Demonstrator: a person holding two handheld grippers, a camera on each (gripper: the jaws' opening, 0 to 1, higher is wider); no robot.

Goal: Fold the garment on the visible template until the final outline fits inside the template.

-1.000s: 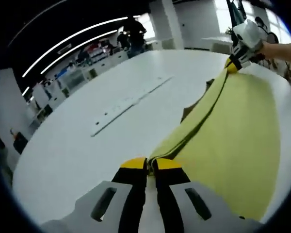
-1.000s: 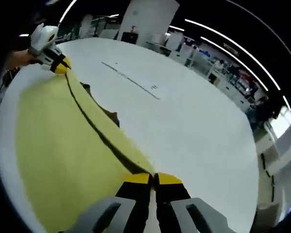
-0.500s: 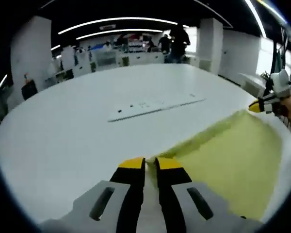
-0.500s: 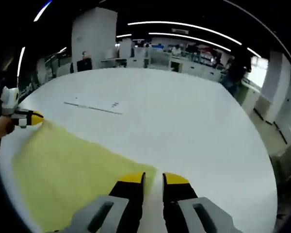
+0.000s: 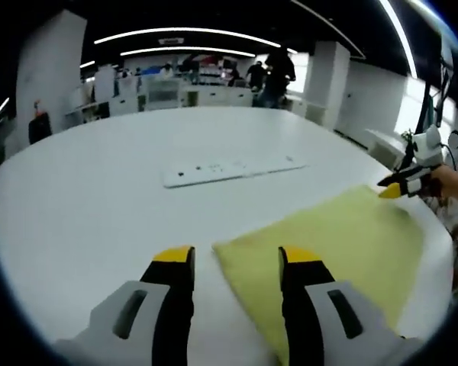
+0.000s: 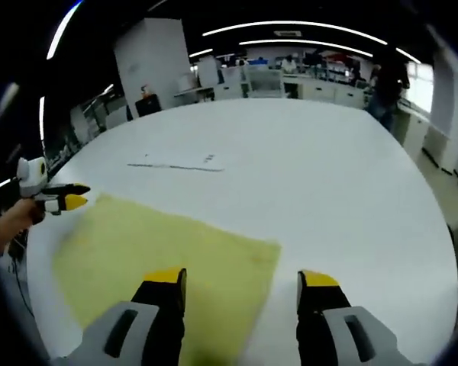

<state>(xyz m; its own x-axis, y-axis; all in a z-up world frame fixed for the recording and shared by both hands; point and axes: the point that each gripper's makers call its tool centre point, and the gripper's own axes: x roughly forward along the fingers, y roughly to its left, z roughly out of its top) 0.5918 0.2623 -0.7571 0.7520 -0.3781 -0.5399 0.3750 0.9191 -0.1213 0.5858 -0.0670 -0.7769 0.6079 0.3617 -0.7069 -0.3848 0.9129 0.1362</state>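
Nearest in the left gripper view, the left tongs (image 5: 230, 259) stand spread wide over one corner of the yellow garment (image 5: 328, 244), gripping nothing; the right tongs (image 6: 243, 280) gape likewise over the neighbouring corner. The cloth lies flat on the white desk (image 5: 84, 198), probably set down to settle the fold. Farther off rests a pale strip (image 5: 233, 169), well apart from it.

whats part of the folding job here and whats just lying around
Job: yellow garment, lying flat on the white table; left hand-held gripper and right hand-held gripper, both open.

Lying about: pale strip with dark dots; background desks and people.
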